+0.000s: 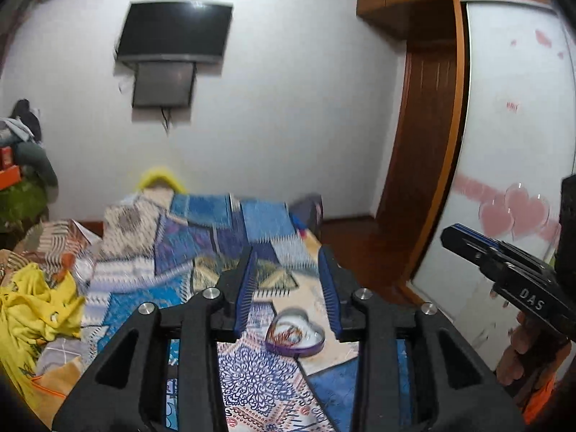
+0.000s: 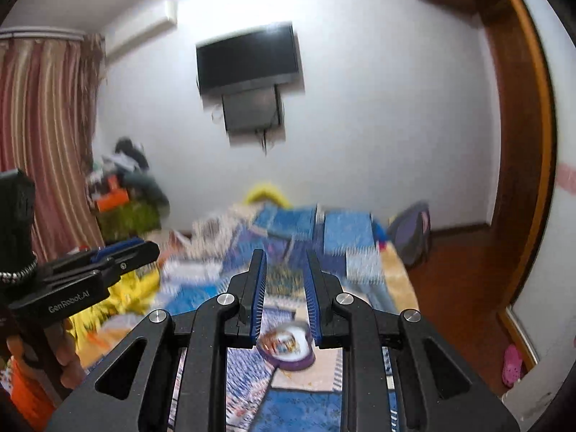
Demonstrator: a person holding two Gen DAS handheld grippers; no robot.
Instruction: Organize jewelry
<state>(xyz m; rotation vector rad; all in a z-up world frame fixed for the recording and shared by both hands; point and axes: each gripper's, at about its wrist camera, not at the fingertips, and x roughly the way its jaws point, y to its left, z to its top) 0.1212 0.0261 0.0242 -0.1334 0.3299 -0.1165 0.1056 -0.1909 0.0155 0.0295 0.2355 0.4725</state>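
Sitting on patterned bedspread [image 1: 252, 378], purple heart-shaped jewelry box [image 1: 295, 336], clear lid

Dim, cool indoor light. Motion blur smears the bedspread [image 1: 223, 244] in both views, worse in the right one. Fisheye bends the edges; corners go black.

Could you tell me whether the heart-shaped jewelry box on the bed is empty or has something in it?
It has something in it: the heart-shaped box shows a tangle of colored pieces inside. Blur hides what they are.
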